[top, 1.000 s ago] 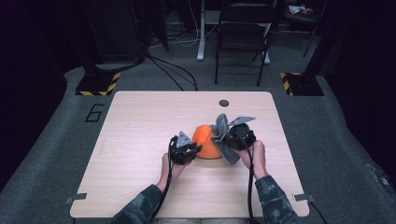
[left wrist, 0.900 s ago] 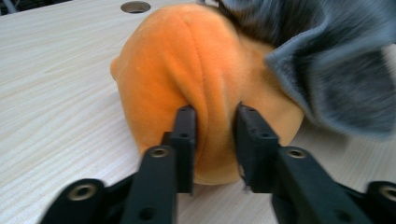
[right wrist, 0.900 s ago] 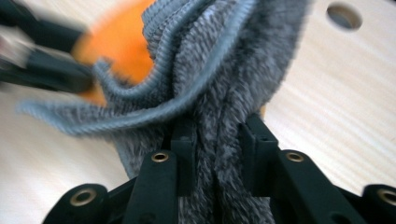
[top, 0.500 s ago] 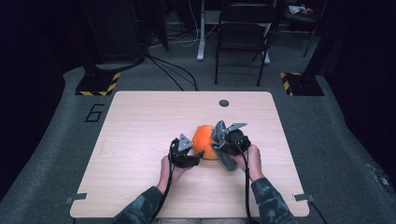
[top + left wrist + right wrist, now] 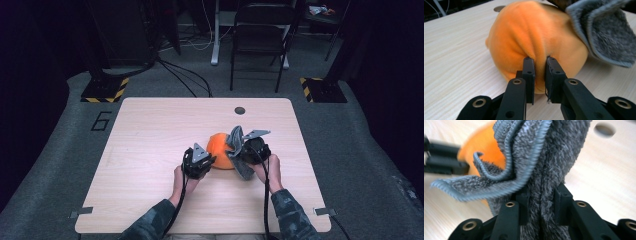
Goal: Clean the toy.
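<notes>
An orange plush toy [image 5: 220, 148] lies on the wooden table [image 5: 150, 135], right of centre near the front. My left gripper [image 5: 210, 161] is at its left side, and its jaws pinch a fold of the orange plush toy [image 5: 536, 45]. My right gripper [image 5: 239, 156] is at the toy's right side, shut on a bunched grey fuzzy cloth [image 5: 544, 170] that drapes against the toy. That grey cloth [image 5: 239, 150] rises above and hangs below the right jaws. The grey cloth [image 5: 604, 32] covers the toy's right end in the left gripper view.
A round cable hole [image 5: 240, 110] sits in the table near the far edge. A black folding chair [image 5: 260, 40] stands behind the table, with cables and yellow-black striped bases [image 5: 106, 90] on the floor. The table's left half is bare wood.
Both grippers and the toy have shifted slightly toward the table's front. The grey cloth has dropped lower against the toy.
</notes>
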Demonstrator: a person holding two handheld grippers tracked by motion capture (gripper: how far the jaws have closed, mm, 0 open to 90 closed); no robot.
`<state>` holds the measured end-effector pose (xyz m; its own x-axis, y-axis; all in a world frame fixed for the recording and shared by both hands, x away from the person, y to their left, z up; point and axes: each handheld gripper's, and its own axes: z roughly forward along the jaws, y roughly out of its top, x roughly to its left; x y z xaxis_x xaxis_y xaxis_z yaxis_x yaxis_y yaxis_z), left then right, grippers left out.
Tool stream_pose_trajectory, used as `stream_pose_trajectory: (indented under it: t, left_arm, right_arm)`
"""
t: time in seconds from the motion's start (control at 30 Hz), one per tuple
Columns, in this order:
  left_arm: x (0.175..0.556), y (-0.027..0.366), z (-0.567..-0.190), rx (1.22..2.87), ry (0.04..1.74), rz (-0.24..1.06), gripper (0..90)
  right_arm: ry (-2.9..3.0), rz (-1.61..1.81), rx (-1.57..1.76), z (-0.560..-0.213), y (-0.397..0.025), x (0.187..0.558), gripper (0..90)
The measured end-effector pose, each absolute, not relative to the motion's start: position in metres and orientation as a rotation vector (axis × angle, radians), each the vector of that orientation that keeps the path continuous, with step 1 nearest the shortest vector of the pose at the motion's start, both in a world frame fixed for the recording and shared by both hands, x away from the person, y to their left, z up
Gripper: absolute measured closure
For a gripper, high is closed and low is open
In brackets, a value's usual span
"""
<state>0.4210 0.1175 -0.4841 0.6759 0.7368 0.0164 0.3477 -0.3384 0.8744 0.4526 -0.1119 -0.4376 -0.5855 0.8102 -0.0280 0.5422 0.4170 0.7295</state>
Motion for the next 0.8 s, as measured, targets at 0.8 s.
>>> stream_pose_trajectory:
  t: [0.8]
  left_arm:
    - [0.422,0.112,-0.486,1.99,0.794,0.473,80.4]
  right_arm:
    - [2.306,0.828,1.135,-0.446,-0.104,0.454,71.2]
